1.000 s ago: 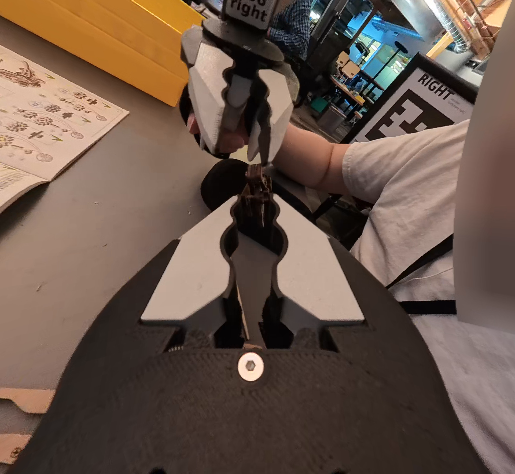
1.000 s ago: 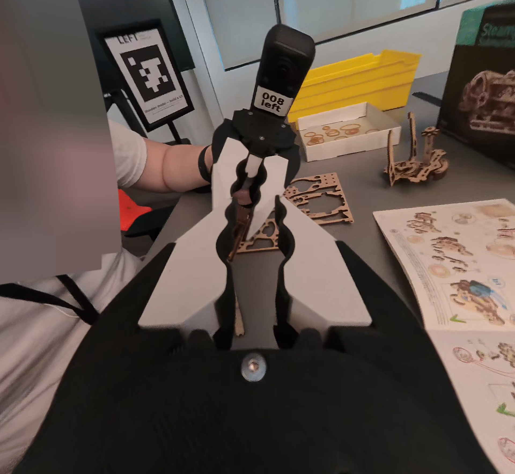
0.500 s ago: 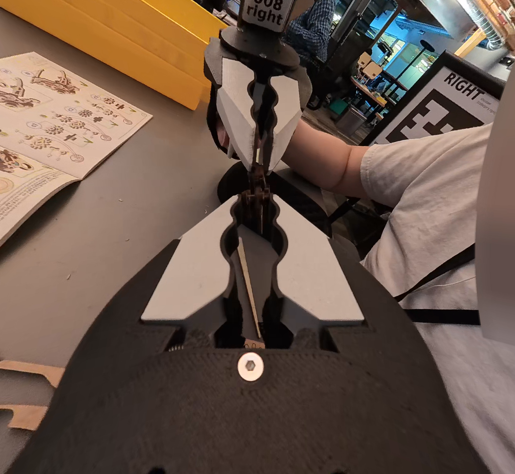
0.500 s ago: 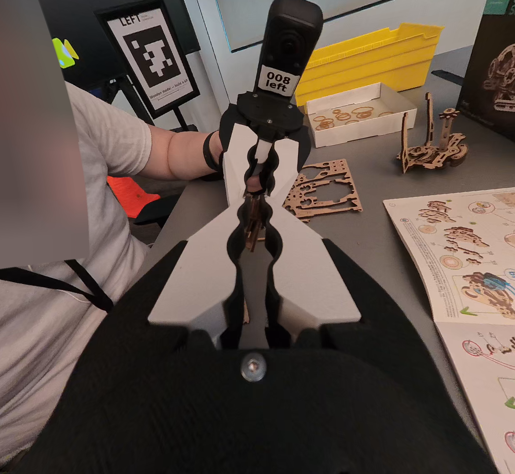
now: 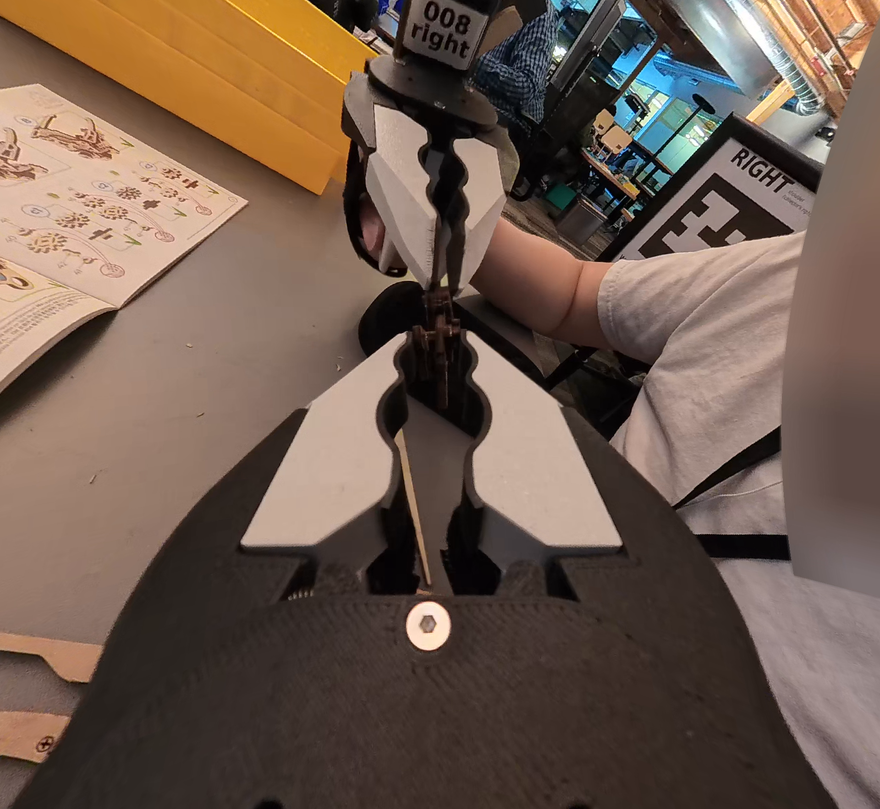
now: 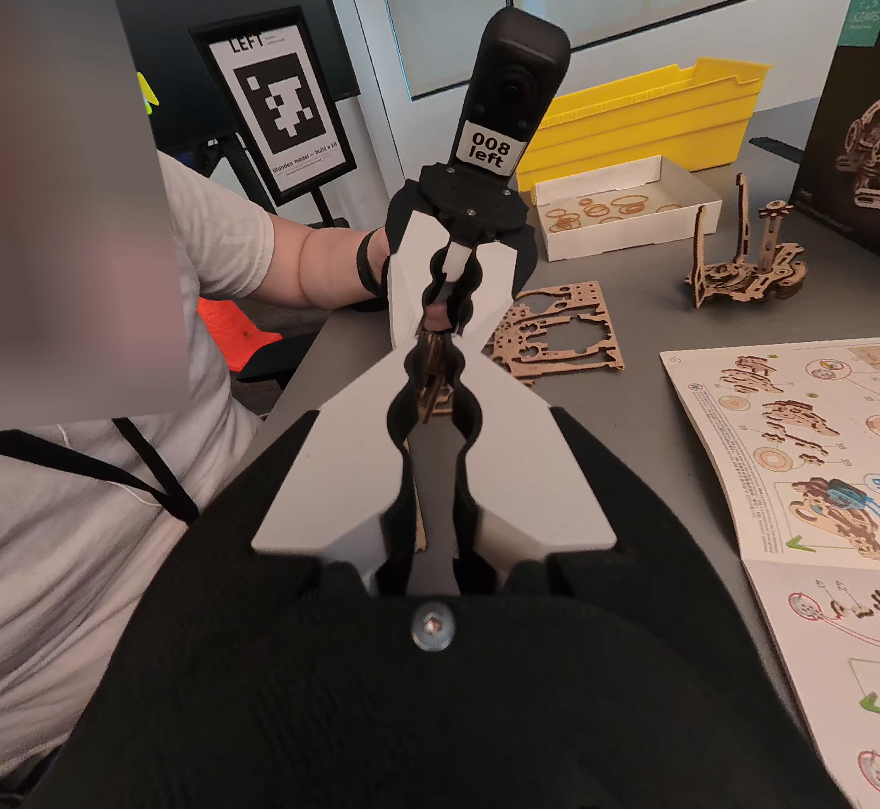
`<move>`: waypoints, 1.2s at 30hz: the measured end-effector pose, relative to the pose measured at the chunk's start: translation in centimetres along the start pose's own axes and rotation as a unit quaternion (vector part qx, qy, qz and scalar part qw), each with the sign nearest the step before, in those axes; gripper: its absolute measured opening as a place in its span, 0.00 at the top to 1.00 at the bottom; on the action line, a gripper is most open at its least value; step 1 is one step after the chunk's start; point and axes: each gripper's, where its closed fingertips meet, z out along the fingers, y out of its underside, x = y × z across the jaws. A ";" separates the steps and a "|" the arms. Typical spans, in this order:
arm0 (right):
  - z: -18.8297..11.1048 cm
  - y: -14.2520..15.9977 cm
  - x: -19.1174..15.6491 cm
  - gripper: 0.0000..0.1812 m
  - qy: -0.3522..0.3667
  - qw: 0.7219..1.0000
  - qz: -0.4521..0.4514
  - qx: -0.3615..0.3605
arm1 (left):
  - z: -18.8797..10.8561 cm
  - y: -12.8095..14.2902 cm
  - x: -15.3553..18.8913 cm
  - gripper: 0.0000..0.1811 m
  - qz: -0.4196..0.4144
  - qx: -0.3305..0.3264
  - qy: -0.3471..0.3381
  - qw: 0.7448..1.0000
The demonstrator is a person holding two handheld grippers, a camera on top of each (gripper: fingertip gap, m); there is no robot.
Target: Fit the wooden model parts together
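Item: wooden model parts (image 5: 435,348), small dark cluster held above the table edge, between two tip-to-tip tools; left gripper (image 5: 435,343) clamped on one end, right gripper (image 5: 440,284) pinched on the other; advice: press along one straight axis, without twisting

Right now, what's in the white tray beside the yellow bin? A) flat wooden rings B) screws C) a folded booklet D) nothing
A: in the right wrist view the white tray, in front of the yellow bin, holds several thin flat wooden rings scattered on its floor.
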 end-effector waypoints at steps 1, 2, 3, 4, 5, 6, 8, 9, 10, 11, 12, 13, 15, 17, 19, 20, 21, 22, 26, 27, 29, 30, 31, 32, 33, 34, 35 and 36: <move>0.0 -0.1 0.1 0.96 0.000 1.000 0.003 0.006 | -0.1 -0.1 0.0 0.91 -0.001 0.003 0.000 1.000; -0.1 -0.4 0.3 0.90 0.006 1.000 0.006 0.013 | -0.2 -0.3 -0.1 0.91 -0.002 0.011 0.000 1.000; -0.2 -0.6 0.5 0.86 0.012 1.000 0.009 0.021 | -0.3 -0.5 0.0 0.91 -0.007 0.017 0.004 1.000; -0.4 -0.8 0.6 0.85 0.011 1.000 0.009 0.027 | -0.4 -0.7 0.0 0.91 -0.011 0.023 0.007 1.000; -0.5 -0.9 0.3 0.85 0.002 0.999 0.006 0.032 | -0.5 -0.9 -0.2 0.91 -0.007 0.030 0.001 1.000; -0.5 -1.1 -0.2 0.83 -0.011 0.999 -0.006 0.034 | -0.5 -1.0 -0.4 0.91 0.010 0.034 -0.010 0.999; -0.5 -0.5 -0.1 0.80 0.008 0.999 -0.050 0.012 | -0.7 -1.6 -0.2 0.91 0.076 0.044 -0.030 0.996; -0.5 -0.2 0.1 0.80 0.023 0.997 -0.070 -0.002 | -0.9 -1.9 0.1 0.91 0.119 0.050 -0.042 0.991; -0.3 0.1 0.1 0.79 0.028 0.996 -0.082 -0.013 | -1.0 -2.2 0.4 0.91 0.154 0.053 -0.055 0.985; -0.2 -0.2 -0.2 0.80 0.028 0.995 -0.091 -0.008 | -1.1 -2.3 0.5 0.91 0.183 0.053 -0.068 0.979; -0.2 -1.0 -0.6 0.81 0.027 0.995 -0.100 0.013 | -1.2 -2.2 0.5 0.91 0.211 0.046 -0.082 0.973; -0.2 -1.8 -1.0 0.82 0.026 0.993 -0.108 0.033 | -1.1 -2.0 0.4 0.91 0.235 0.035 -0.096 0.967; -0.3 -2.5 -1.8 0.83 0.028 0.990 -0.134 0.044 | -0.8 -1.4 0.6 0.91 0.261 0.014 -0.097 0.960; -0.2 -2.2 -1.9 0.85 0.040 0.985 -0.165 0.023 | -0.4 -1.2 1.1 0.91 0.246 0.015 -0.080 0.966; 0.0 -1.9 -1.3 0.87 0.058 0.986 -0.159 0.013 | -0.1 -0.9 1.6 0.91 0.198 0.012 -0.043 0.979; 0.1 -1.9 -1.4 0.88 0.048 0.989 -0.141 0.016 | 0.0 -0.9 1.6 0.91 0.177 0.014 -0.033 0.984; 0.3 -1.8 -1.6 0.91 0.033 0.993 -0.117 0.016 | 0.0 -0.9 1.6 0.91 0.153 0.014 -0.023 0.988; 0.4 -1.4 -1.4 0.93 0.026 0.996 -0.090 0.004 | 0.1 -0.8 1.5 0.91 0.127 0.014 -0.015 0.992; 0.4 -0.4 -0.3 0.95 0.023 1.000 -0.014 -0.012 | 0.0 -1.0 0.6 0.91 0.056 0.027 -0.005 0.998; 0.3 -0.2 -0.1 0.95 0.021 1.000 0.002 -0.015 | 0.0 -1.0 0.4 0.91 0.049 0.030 -0.007 0.998; 0.2 -0.1 0.0 0.95 0.017 1.000 0.022 -0.014 | -0.2 -1.1 0.2 0.91 0.047 0.031 -0.010 0.998; 0.2 -0.1 0.0 0.95 0.019 1.000 0.017 -0.015 | -0.2 -1.2 0.2 0.91 0.047 0.031 -0.014 0.998; 0.2 -0.1 0.0 0.95 0.024 1.000 0.008 -0.018 | -0.2 -1.2 0.1 0.91 0.045 0.031 -0.015 0.998; 0.2 -0.1 0.1 0.95 0.029 0.999 0.001 -0.022 | -0.2 -1.1 0.1 0.91 0.044 0.031 -0.016 0.998; 0.2 0.0 0.1 0.95 0.034 0.999 -0.001 -0.026 | -0.2 -1.1 0.0 0.91 0.042 0.032 -0.017 0.998; 0.2 0.0 0.2 0.95 0.037 0.999 -0.001 -0.027 | -0.2 -1.2 -0.1 0.91 0.039 0.033 -0.017 0.999; 0.2 0.0 0.2 0.95 0.037 0.999 0.000 -0.026 | -0.3 -1.2 -0.1 0.91 0.034 0.035 -0.015 0.999; 0.2 0.0 0.2 0.95 0.036 0.999 0.002 -0.025 | -0.3 -1.2 -0.1 0.91 0.030 0.037 -0.013 0.999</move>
